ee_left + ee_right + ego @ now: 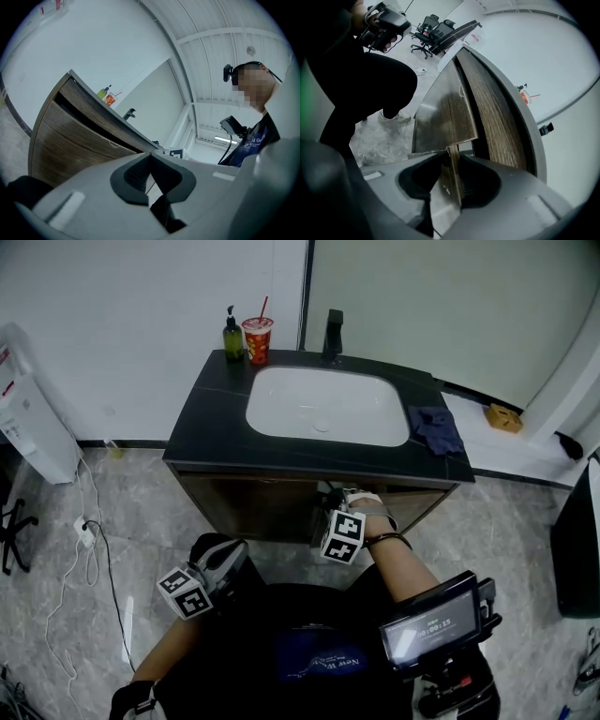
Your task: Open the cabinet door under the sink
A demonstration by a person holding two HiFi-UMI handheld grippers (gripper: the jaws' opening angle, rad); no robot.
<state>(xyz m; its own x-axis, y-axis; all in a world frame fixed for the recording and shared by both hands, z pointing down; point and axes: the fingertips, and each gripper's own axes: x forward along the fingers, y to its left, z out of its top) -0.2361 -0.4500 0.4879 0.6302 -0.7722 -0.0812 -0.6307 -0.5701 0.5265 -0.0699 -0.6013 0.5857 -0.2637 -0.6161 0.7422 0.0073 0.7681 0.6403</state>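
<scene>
In the head view, the right gripper (328, 498) sat at the cabinet door (248, 507) under the sink (323, 404), and the left gripper (225, 554) hung farther back. In the left gripper view, its jaws were clenched on nothing. In the right gripper view, the jaws pinched the door's thin edge, right between them.

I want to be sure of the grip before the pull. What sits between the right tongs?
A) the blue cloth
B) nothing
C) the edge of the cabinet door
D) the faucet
C: the right gripper view shows the right tongs closed on the thin edge of the wooden cabinet door.
</scene>
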